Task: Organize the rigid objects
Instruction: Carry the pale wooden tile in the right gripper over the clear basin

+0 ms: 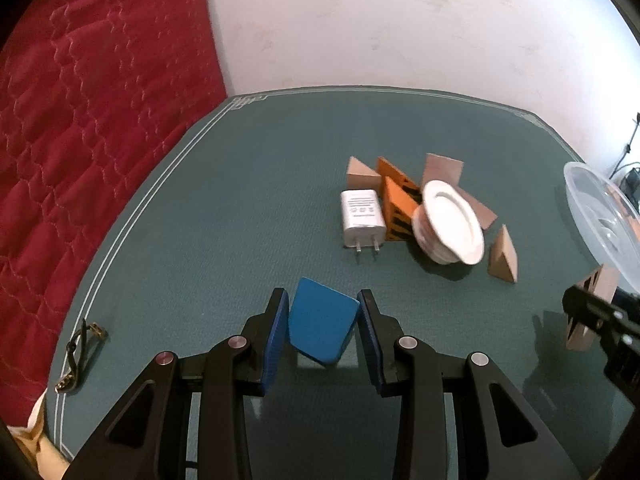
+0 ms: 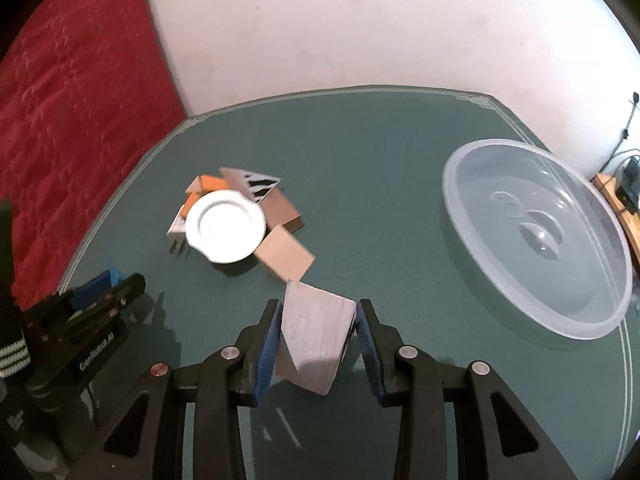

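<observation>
My left gripper (image 1: 323, 294) is shut on a blue block (image 1: 320, 328), held tilted just above the green table (image 1: 248, 208). My right gripper (image 2: 319, 305) is shut on a pale wooden block (image 2: 316, 340), also lifted and tilted. Further back lies a pile: a white tilted dish (image 1: 450, 222), a white plug charger (image 1: 362, 218), orange striped blocks (image 1: 396, 196) and several wooden wedges (image 1: 503, 256). A clear plastic bowl (image 2: 536, 240) stands to the right of the pile. In the right wrist view the left gripper (image 2: 128, 286) appears at the left with the blue block (image 2: 98, 285).
A red quilted cover (image 1: 80, 140) runs along the table's left side and a white wall (image 1: 400, 20) stands behind. A small dark clip (image 1: 80, 356) lies near the table's left edge. A wooden shelf with cables (image 2: 624, 200) sits beyond the bowl.
</observation>
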Demonstrator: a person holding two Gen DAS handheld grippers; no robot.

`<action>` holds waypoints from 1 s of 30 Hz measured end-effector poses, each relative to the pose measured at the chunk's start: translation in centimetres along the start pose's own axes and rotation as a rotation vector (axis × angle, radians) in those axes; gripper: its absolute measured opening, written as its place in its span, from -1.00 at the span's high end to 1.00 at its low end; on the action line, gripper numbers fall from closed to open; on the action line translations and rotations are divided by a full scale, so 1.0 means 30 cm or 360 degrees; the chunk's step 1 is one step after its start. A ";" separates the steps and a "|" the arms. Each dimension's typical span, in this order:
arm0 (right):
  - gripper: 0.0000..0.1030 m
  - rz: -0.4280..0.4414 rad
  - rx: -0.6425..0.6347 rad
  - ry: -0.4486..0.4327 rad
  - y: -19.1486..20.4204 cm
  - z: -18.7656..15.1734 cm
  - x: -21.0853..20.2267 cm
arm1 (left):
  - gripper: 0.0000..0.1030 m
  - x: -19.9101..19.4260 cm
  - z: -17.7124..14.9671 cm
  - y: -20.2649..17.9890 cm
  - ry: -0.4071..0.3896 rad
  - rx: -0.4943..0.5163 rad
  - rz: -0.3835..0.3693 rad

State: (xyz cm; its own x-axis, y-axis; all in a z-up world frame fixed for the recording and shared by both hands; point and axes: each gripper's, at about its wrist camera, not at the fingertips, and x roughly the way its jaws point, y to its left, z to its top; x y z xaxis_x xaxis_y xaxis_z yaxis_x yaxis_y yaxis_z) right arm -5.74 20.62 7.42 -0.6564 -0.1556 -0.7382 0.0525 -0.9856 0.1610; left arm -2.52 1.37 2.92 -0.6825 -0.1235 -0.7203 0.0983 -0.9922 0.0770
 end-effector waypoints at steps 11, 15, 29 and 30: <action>0.23 -0.0102 0.0077 -0.0099 -0.115 0.034 -0.052 | 0.30 -0.041 0.024 -0.109 -0.0034 0.0103 -0.0037; 0.23 -0.0140 0.0108 -0.0133 -0.177 0.049 -0.073 | 0.30 -0.045 0.044 -0.156 -0.0042 0.0141 -0.0053; 0.23 -0.0264 0.0205 -0.0185 -0.370 0.091 -0.085 | 0.30 -0.069 0.076 -0.313 -0.0056 0.0228 -0.0116; 0.23 -0.0274 0.0210 -0.0188 -0.379 0.091 -0.087 | 0.30 -0.072 0.078 -0.324 -0.0058 0.0235 -0.0119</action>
State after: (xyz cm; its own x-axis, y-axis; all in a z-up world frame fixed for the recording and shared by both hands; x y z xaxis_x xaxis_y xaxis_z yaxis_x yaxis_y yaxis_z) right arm -6.66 32.40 9.29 -0.7310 0.0303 -0.6817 -0.1612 -0.9784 0.1294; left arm -3.72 11.24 5.33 -0.7100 -0.0474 -0.7026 -0.0594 -0.9902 0.1267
